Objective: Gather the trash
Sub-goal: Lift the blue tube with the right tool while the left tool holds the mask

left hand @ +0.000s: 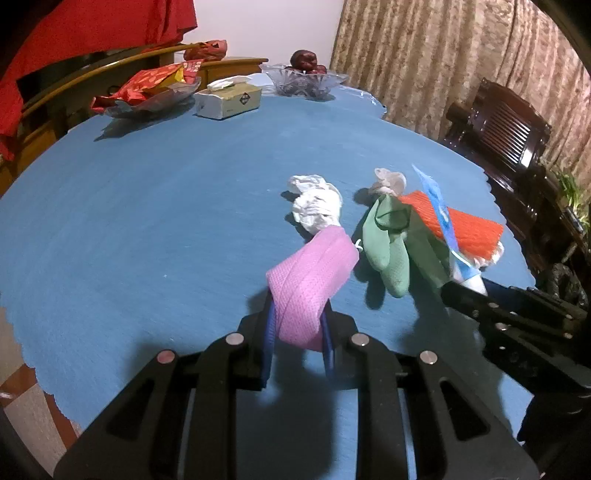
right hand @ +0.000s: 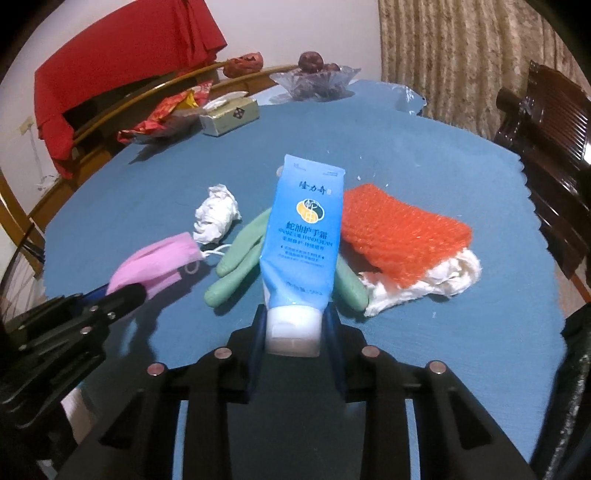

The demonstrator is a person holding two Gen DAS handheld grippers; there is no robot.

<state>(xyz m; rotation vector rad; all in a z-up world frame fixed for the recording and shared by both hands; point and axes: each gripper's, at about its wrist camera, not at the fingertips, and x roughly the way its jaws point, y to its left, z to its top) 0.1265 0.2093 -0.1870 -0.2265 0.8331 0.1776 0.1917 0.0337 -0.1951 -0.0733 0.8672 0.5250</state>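
Holding red fruit [left hand: 305, 61], glass bowl [left hand: 325, 83]

Pink face mask [left hand: 314, 284] folded, raised; blue hand-cream tube [right hand: 303, 240] upright, cap down; crumpled tissue [right hand: 216, 214], green glove [left hand: 388, 243], orange mesh [right hand: 402, 229] flat on table [left hand: 166, 221].

The tube [right hand: 301, 236] hides the middle of the green glove [right hand: 236, 258] in the right wrist view, and its small print is too blurred to read. In the left wrist view the tube [left hand: 441, 218] shows only edge-on, its cap behind the right gripper [left hand: 465, 291]. The orange mesh [right hand: 402, 232] covers most of the white paper [right hand: 436, 280] beneath it. The mask [left hand: 310, 284] hides the left gripper's pads. The red cloth [left hand: 92, 33] runs off the top edge.
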